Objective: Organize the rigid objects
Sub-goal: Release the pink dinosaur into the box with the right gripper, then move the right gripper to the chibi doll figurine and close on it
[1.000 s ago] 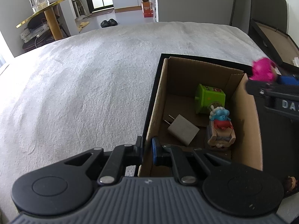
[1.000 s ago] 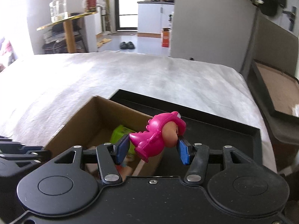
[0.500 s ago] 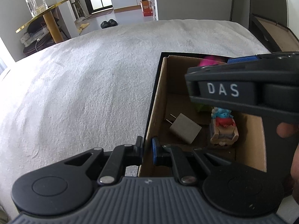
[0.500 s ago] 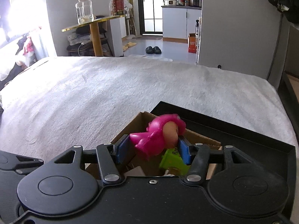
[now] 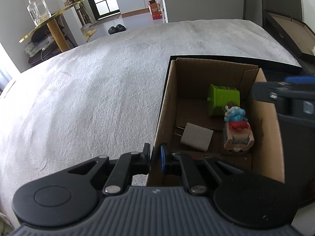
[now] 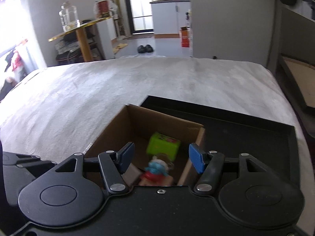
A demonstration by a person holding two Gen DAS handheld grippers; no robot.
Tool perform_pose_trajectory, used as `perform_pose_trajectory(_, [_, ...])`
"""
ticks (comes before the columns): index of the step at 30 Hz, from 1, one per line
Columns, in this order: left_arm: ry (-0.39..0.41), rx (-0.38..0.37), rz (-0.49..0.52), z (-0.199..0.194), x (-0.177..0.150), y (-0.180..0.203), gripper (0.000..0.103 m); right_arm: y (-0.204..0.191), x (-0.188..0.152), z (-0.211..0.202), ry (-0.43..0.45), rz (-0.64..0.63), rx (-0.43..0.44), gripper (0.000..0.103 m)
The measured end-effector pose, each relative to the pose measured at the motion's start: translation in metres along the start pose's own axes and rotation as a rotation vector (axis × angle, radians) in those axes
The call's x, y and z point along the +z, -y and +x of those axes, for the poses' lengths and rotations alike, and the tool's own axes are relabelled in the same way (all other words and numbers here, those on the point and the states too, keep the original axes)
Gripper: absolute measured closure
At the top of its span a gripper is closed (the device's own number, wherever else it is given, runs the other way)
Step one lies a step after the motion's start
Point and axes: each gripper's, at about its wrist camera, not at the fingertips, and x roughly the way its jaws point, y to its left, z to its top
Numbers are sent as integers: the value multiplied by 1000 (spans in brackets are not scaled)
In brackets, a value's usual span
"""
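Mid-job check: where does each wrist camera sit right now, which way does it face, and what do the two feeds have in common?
Left wrist: rides the left gripper, which clamps the near-left wall of the cardboard box, looking across the white bedspread; the right gripper's edge intrudes at right.
Right wrist: behind the open, empty right gripper, above the box's near-right side, facing the doorway; the left gripper's body shows at lower left.
Shared: the box, green toy, blue-hatted figurine, grey plug and black tray.
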Motion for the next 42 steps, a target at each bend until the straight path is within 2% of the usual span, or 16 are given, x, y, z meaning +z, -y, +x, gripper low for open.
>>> perform_pose_trajectory(14, [16, 7, 6, 0, -2, 1, 94, 38, -28, -29, -55, 72, -128, 41])
perform_pose_trajectory(27, [23, 22, 27, 0, -3, 4, 94, 71, -61, -44, -184, 160, -253, 35])
perform_pose_trajectory(37, [21, 30, 38, 0, -2, 7, 94, 90, -86, -37, -305, 221, -322, 33])
perform_pose_trajectory(39, [21, 29, 38, -1, -2, 7, 94, 91, -92, -34, -333, 229, -325, 27])
perform_pose_trajectory(42, [23, 30, 41, -1, -3, 7, 94, 90, -100, -29, -362, 231, -326, 24])
